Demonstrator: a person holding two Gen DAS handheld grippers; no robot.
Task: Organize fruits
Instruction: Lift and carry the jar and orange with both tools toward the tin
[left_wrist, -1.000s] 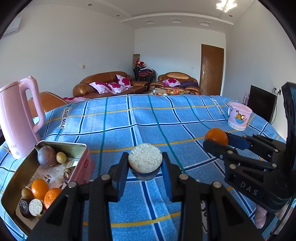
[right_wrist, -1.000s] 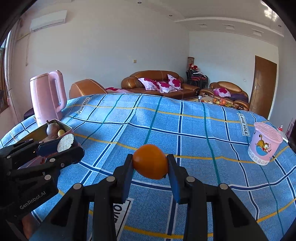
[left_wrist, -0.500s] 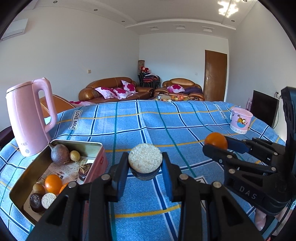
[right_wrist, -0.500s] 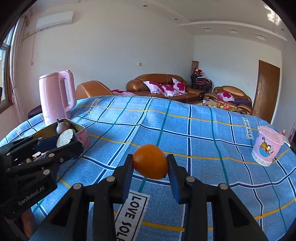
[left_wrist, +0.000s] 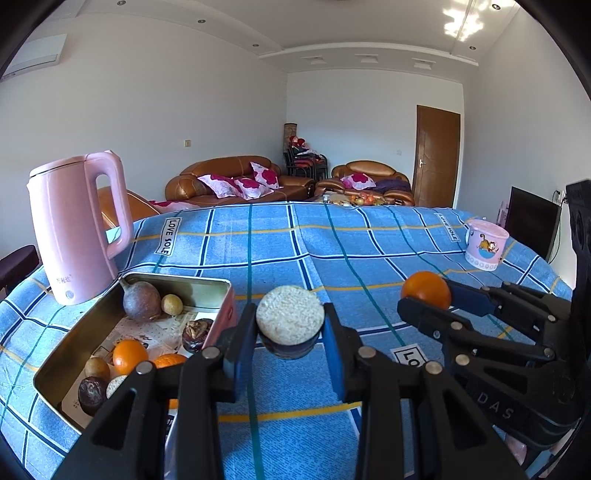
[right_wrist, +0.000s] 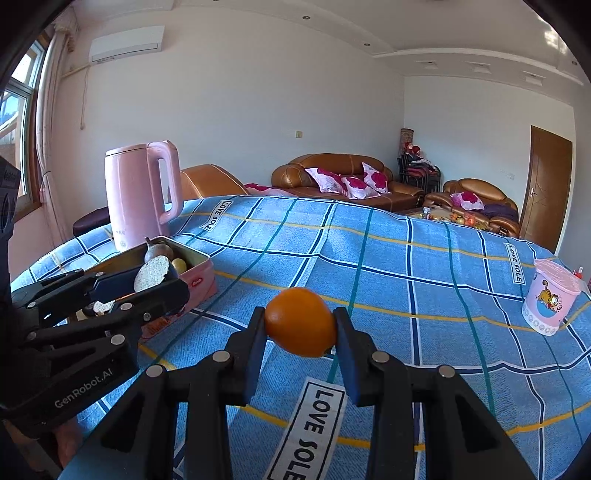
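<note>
Left wrist view, low centre of the frame: the left gripper (left_wrist: 290, 328) has its two blue pads pressed on a halved passion fruit (left_wrist: 290, 320), pale cut face toward the camera, held above the tablecloth (left_wrist: 369, 266). At right in the same frame the right gripper (left_wrist: 424, 302) enters from the edge with an orange (left_wrist: 426, 294) pinched at its tip; in the right wrist view that gripper (right_wrist: 300, 325) sits low centre, jaws narrowed onto the orange (right_wrist: 300, 322) from both sides, clear of the cloth.

Lower left of the left wrist frame holds the open metal tin (left_wrist: 207, 284), one only, just beside the left gripper's near finger. Inside it can be counted: one whole dark passion fruit (left_wrist: 141, 305), two small tan round fruits, two oranges, two dark wrinkled halves and one pale-faced half, the last partly hidden by the gripper arm. The tin's middle floor, lined with printed paper, is bare.

One pink kettle (left_wrist: 75, 229) stands touching or just behind the tin's far corner, at the left of the frame. One pink cartoon cup (left_wrist: 484, 245) stands well apart at the right, near the cloth's far right edge. Between tin and cup the blue checked cloth lies open across the whole centre and back of the frame. Sofas (left_wrist: 236, 184) line the far wall beyond.
</note>
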